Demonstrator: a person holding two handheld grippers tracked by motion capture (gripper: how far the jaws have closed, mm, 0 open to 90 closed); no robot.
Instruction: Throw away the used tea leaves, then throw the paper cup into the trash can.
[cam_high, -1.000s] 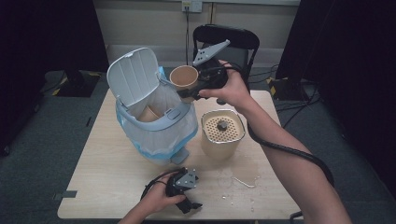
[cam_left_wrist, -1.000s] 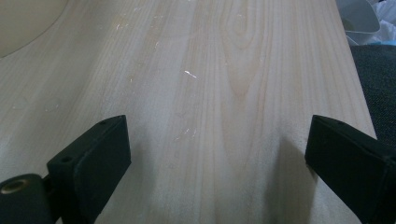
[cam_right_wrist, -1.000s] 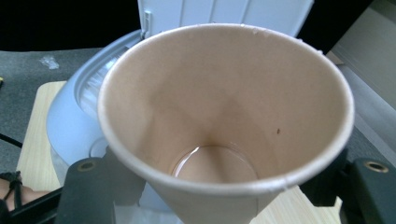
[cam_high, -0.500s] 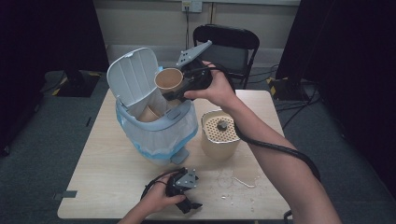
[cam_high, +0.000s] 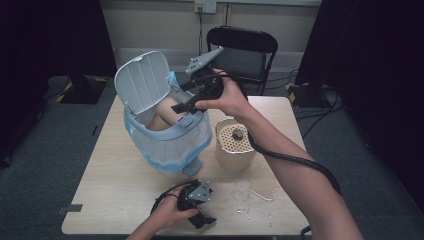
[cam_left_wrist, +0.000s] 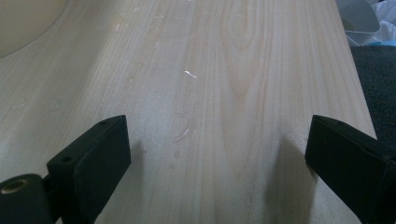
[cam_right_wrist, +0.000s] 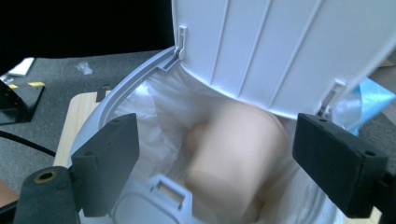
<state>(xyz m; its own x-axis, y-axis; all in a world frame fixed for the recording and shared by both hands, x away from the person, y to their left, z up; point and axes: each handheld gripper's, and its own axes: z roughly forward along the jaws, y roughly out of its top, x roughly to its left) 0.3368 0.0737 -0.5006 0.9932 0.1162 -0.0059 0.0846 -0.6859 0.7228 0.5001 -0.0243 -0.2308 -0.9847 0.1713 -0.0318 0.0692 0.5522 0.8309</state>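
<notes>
No writing can be read on anything. The right gripper (cam_high: 186, 104) hangs over the open bin (cam_high: 170, 135), its jaws just opened and empty, and the cup (cam_right_wrist: 233, 154) lies in the bin's white liner below them, under the raised lid (cam_high: 144, 81). The left gripper (cam_high: 200, 210) rests wide open on the table (cam_high: 110, 190) near its front edge, with a perforated canister (cam_high: 235, 145) just right of the bin and a chair (cam_high: 242, 47) beyond the far edge.

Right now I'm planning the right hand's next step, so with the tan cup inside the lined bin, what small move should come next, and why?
Probably draw the right gripper back and up, clear of the grey bin with the white liner. Its jaws have just been opening and stand apart with nothing between them, while the tan paper cup lies in the liner below, so the drop looks done. The bin's white ribbed lid stands open close beside the gripper.
</notes>
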